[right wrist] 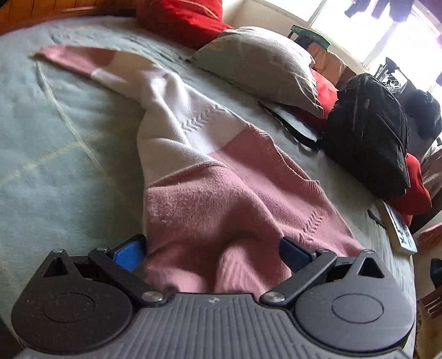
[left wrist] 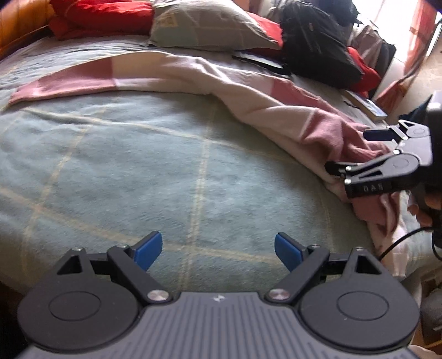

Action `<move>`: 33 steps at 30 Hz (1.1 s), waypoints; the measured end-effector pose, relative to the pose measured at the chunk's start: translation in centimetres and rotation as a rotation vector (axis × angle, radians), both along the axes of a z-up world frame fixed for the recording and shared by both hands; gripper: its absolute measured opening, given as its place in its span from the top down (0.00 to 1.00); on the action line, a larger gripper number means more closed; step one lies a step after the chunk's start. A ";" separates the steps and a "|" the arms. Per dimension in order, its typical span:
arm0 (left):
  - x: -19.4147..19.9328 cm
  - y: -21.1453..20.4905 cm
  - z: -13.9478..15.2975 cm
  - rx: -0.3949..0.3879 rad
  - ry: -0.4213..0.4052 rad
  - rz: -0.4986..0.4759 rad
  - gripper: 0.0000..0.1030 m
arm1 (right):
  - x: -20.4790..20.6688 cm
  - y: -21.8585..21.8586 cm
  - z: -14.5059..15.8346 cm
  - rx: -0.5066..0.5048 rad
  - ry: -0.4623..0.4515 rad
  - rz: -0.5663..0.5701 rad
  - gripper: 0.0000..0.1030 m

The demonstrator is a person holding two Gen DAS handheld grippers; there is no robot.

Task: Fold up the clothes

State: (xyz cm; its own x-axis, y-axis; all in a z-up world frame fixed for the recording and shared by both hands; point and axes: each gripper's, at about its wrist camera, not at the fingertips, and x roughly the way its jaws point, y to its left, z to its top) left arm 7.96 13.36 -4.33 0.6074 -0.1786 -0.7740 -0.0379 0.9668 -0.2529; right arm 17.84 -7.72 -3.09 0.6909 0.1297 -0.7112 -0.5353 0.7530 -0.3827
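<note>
1. Daylight from the far window falls across a bed covered by a pale green blanket (left wrist: 138, 171), with a grey pillow (left wrist: 204, 24), red cushions (left wrist: 102, 13) and a black backpack (left wrist: 317, 38) crowded along the far side.
2. Across the blanket lies the pink and white sweater (right wrist: 210, 171), stretched from a pink cuff at the far left down to a bunched pink hem at the near right, still unfolded.
3. Over bare blanket at the near edge hangs the left gripper (left wrist: 218, 250), its blue pads spread wide with nothing between them, well apart from the sweater.
4. At the near right, the right gripper (right wrist: 212, 254) sits at the bunched hem. Its pads stand wide with a hump of pink knit lying between them, and I judge they are not pinching it, though the cloth touches the left-hand pad.
5. To my eye the step in hand is taking hold of the hem to spread the sweater flat.
6. Doing it well means closing on the hem edge itself, not on the loose hump, so that a single tidy layer lifts.
7. Bringing the left gripper across to the other hem corner would let both draw the knit taut and smooth before any fold.
8. Soft knit stretches, so a gentle, even pull seems wise.
</note>
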 end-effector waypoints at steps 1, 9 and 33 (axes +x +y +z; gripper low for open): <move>0.4 -0.2 0.1 -0.012 -0.005 -0.019 0.14 | -0.6 -0.3 0.1 0.001 -0.004 -0.003 0.00; 4.3 -4.2 0.1 -0.093 -0.118 -0.249 0.14 | -5.1 -4.7 2.0 0.063 -0.052 -0.027 0.00; 11.5 -10.2 -2.1 -0.395 -0.377 -0.324 0.05 | -5.0 -13.6 0.5 0.310 -0.010 -0.213 0.00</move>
